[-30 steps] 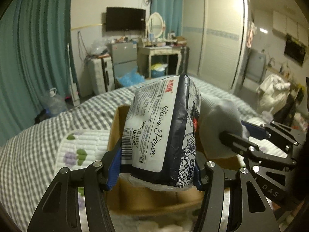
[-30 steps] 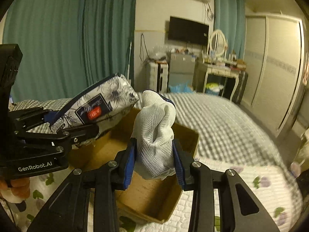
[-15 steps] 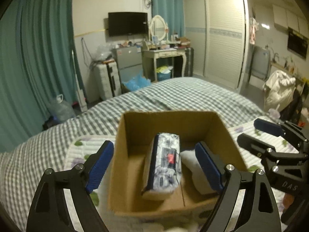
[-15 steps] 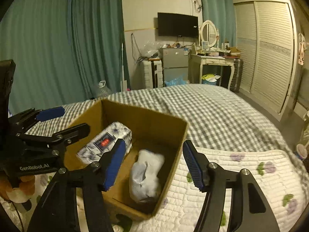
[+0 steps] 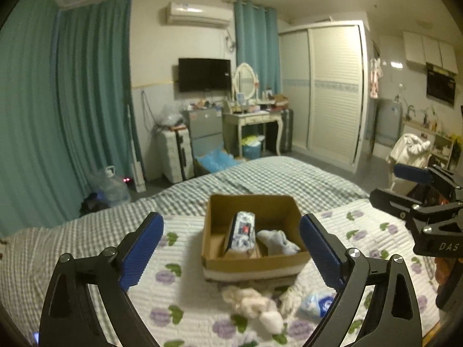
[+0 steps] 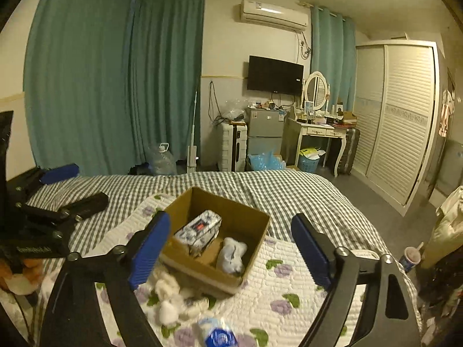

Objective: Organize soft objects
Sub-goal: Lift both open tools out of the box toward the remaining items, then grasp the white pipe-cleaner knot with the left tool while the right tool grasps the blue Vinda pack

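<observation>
An open cardboard box [image 5: 277, 205] [image 6: 254, 217] sits on the quilted flowered blanket on the bed. Inside lie a tissue paper pack [image 5: 242, 231] [image 6: 199, 228] and a white glove [image 5: 277, 241] [image 6: 233, 253]. In front of the box lie a fluffy white soft item [image 5: 251, 303] [image 6: 170, 295] and a small blue and white packet [image 5: 317, 303] [image 6: 215, 332]. My left gripper [image 5: 231, 248] is open and empty, raised well back from the box. My right gripper [image 6: 230, 248] is open and empty, also raised; it shows at the right in the left wrist view [image 5: 411, 196].
The grey checked bedsheet [image 5: 275, 173] stretches beyond the blanket. An orange and white plush [image 6: 17, 277] lies at the left of the bed. A cup [image 6: 411, 258] stands by the bed's right side. Teal curtains, a wardrobe and a dressing table line the room.
Both grippers let go of the tissue pack and the glove, which dropped into the box. Both grippers then opened wide and pulled up and back from the box.
</observation>
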### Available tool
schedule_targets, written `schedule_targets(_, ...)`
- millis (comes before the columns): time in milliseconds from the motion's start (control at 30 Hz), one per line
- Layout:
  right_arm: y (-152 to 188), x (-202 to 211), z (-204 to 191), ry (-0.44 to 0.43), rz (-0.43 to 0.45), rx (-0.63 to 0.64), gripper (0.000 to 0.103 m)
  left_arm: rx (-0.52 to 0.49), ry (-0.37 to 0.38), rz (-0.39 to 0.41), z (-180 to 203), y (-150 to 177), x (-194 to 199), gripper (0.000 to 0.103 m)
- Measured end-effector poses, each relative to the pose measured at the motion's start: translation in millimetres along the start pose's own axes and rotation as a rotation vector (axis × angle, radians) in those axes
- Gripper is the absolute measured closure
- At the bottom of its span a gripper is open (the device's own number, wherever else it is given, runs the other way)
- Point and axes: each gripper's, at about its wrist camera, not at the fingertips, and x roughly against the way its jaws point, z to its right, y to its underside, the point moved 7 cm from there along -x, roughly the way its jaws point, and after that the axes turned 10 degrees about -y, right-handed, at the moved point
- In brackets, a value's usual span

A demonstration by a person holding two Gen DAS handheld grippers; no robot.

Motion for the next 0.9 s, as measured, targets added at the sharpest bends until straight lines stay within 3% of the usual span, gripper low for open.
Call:
schedule_targets(167,40,-2,-10,-0.022,-0.079,0.031,0.011,-0.004,-0.035,-0.054,2,43,0,0.006)
schedule_targets(433,150,-64,-7,-0.069,-0.278,0.044,0.011,0.063,-0.035,-0.232,18,149,-42,0.007)
schedule_targets(567,198,-89,-8,-0.085,-0.382,0.079,0.011,0.051,-0.038,-0.322,31,196,-66,0.008)
schedule_targets(733,232,-112,-5,-0.098,-0.446,0.087,0.014,0.012,-0.035,-0.397,43,239,-82,0.009)
schedule_targets(900,243,-123,1,-0.108,-0.475,0.042,0.024,0.021,-0.008,-0.453,48,263,-91,0.022)
